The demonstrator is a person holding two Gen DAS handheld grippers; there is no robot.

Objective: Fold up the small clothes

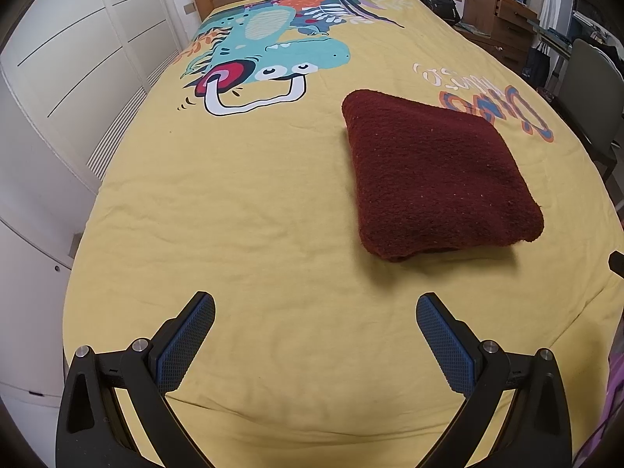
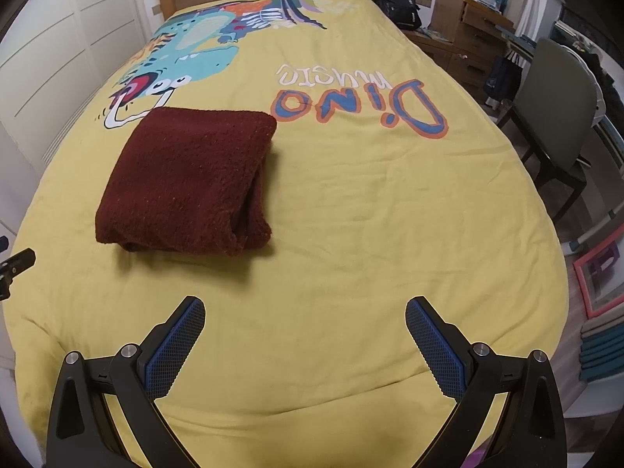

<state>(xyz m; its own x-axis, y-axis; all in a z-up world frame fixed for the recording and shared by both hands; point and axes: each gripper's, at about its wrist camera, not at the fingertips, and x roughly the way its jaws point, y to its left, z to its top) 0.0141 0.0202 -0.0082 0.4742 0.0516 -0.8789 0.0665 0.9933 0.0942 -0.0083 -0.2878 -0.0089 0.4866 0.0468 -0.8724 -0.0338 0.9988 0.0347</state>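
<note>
Nearest the lens, the left gripper [image 1: 315, 312] is held with its blue pads spread wide and nothing between them, above bare yellow bedspread [image 1: 234, 214]. Likewise the right gripper [image 2: 305, 314] is seen spread wide and empty. Broad free cover is left around both, bounded by white cupboards [image 1: 70, 78] at the left and a chair [image 2: 557, 117] at the right. A folded dark red garment [image 1: 436, 171] is laid flat mid-bed, farther off, right of the left gripper and left of the right one [image 2: 187, 179], well apart from both.

A dark maroon folded garment [image 1: 436, 171] lies on a yellow bedcover [image 1: 241, 210] printed with a teal dinosaur [image 1: 280, 50].
</note>
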